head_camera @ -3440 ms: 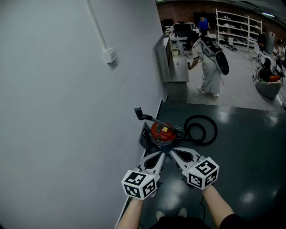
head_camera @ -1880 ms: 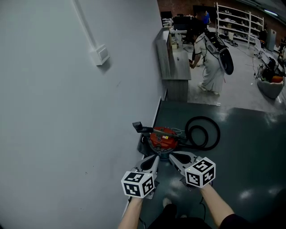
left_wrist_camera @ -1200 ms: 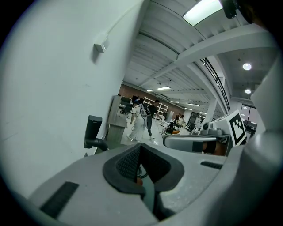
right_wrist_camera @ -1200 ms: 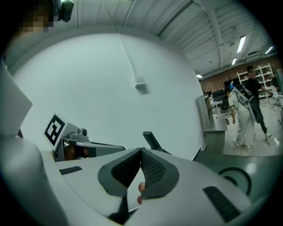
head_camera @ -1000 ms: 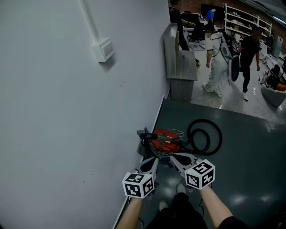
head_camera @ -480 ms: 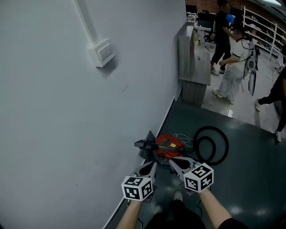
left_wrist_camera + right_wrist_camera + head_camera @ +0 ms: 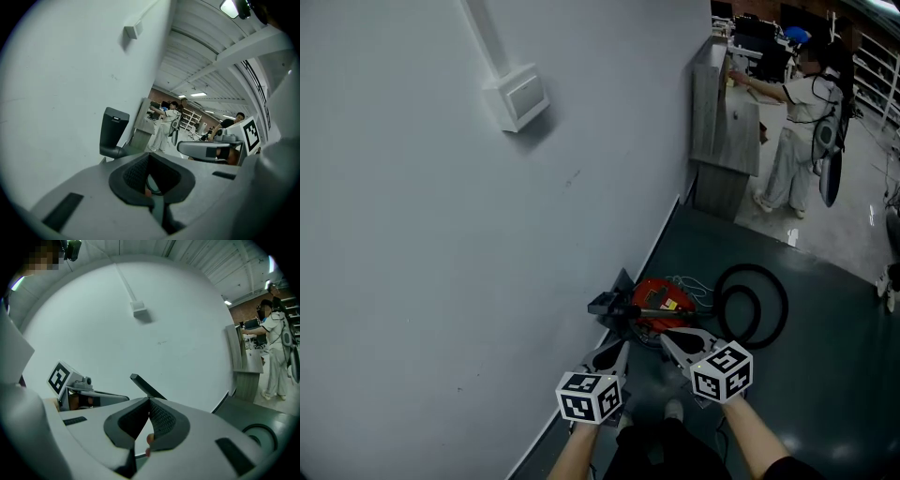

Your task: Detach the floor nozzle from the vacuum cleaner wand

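A red vacuum canister [image 7: 661, 300] sits on the dark floor by the wall. A black nozzle part [image 7: 604, 303] [image 7: 114, 132] sticks out at its left, close to the wall; the right gripper view shows it as a thin black edge [image 7: 145, 385]. A slim wand [image 7: 667, 313] crosses the canister's top. A black hose [image 7: 754, 305] lies coiled to the right. My left gripper [image 7: 620, 348] [image 7: 149, 157] and right gripper [image 7: 667, 337] [image 7: 149, 402] hover side by side just short of the canister, both shut and empty.
The grey wall [image 7: 441, 244] runs along the left with a white switch box [image 7: 517, 95] on it. A grey counter [image 7: 727, 112] stands at the back, with a person in white [image 7: 797, 122] beside it. My shoes [image 7: 673, 410] show below the grippers.
I have stepped closer to the vacuum and both grippers have sunk a little toward the canister. Their jaws stayed shut. People at the back have moved about.
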Motion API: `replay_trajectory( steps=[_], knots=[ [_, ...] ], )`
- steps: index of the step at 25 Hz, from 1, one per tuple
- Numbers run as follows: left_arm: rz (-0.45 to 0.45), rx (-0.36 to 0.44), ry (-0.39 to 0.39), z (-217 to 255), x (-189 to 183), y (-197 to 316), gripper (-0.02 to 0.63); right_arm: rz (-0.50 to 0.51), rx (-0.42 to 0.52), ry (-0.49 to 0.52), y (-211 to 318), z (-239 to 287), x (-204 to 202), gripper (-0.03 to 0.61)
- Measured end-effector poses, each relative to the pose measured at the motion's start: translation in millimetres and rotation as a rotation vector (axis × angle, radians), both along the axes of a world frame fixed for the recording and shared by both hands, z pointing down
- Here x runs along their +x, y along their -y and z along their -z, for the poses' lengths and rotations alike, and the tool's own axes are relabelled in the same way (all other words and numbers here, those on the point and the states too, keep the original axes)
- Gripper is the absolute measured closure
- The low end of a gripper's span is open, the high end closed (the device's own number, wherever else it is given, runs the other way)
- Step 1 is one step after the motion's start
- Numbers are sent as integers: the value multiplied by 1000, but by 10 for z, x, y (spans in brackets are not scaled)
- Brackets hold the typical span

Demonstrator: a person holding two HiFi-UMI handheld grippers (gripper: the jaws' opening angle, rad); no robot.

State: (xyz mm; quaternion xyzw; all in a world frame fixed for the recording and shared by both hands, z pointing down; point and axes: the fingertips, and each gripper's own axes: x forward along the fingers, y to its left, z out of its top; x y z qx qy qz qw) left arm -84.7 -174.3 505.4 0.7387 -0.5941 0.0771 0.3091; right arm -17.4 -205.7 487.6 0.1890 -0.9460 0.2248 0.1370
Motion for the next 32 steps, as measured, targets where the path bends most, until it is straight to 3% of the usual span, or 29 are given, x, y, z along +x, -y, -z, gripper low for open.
replay_trajectory(
  steps=[6, 20, 27, 29, 32],
  knots=[
    [11, 19, -19, -166, -93, 34, 611, 15, 51, -31, 46, -119, -128, 561],
    [45, 140, -113, -1175, -225, 433, 611, 177, 311, -133, 336, -689, -605, 560],
    [20, 201, -112, -1536, -159, 509, 607, 270, 449, -217, 317, -931, -682, 531],
    [22, 211, -111, -1611, -131, 559, 587, 297, 469, -242, 322, -938, -724, 507],
    [19, 247, -123, -1697, -76, 660, 501, 335, 513, -265, 314, -989, -781, 485]
  ],
)
